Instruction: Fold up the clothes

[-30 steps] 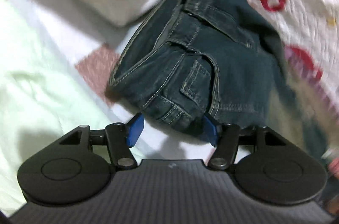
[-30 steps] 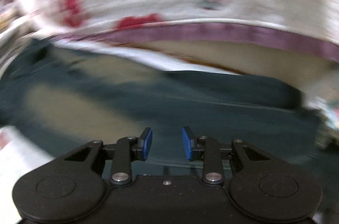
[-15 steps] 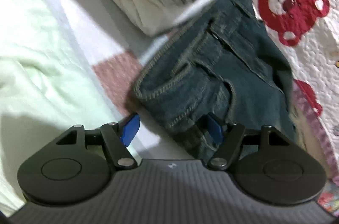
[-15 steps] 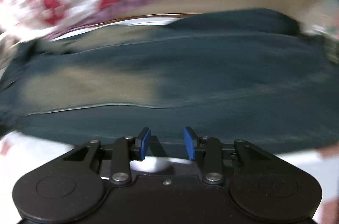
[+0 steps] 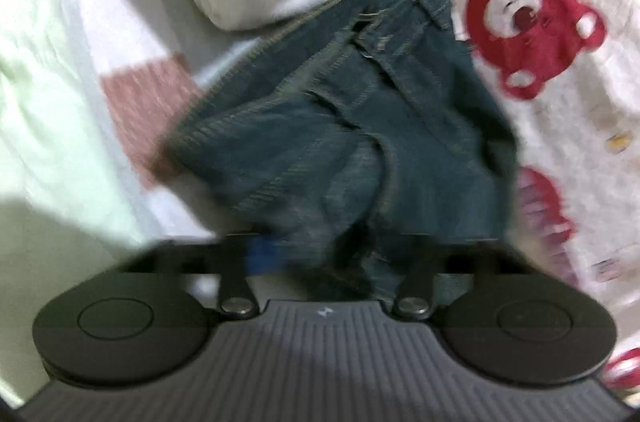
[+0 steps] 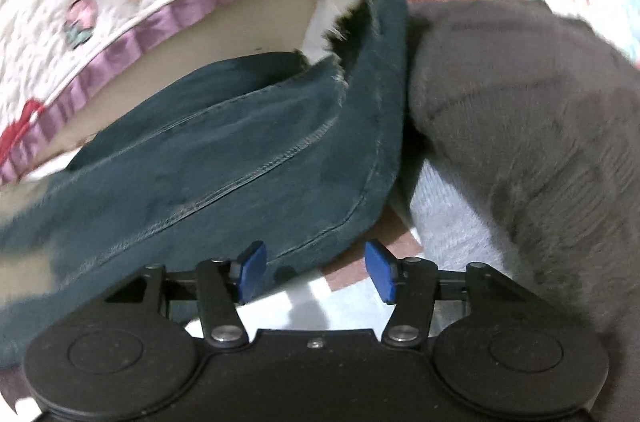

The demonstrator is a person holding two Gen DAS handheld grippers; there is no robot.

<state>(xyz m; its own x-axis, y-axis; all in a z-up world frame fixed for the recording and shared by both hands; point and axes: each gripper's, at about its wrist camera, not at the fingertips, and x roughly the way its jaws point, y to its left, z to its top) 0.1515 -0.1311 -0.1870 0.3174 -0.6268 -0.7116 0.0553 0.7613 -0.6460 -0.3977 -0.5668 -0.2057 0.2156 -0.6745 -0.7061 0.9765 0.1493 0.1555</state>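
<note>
Left gripper [image 5: 332, 258] low and blurred, fingers spread wide with dark cloth bunched between them, one blue pad [image 5: 260, 256] visible, right gripper [image 6: 316, 272] level, jaws parted, blue pads [image 6: 252, 272] gripping nothing

The right gripper [image 6: 316, 272] now spreads wider at the jeans' [image 6: 224, 158] hem, beside a grey garment [image 6: 520, 126].

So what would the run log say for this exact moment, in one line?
task: fold clothes | left gripper: jeans bunched between fingers, blurred | right gripper: open, at jeans' folded edge | grey garment beside
</note>
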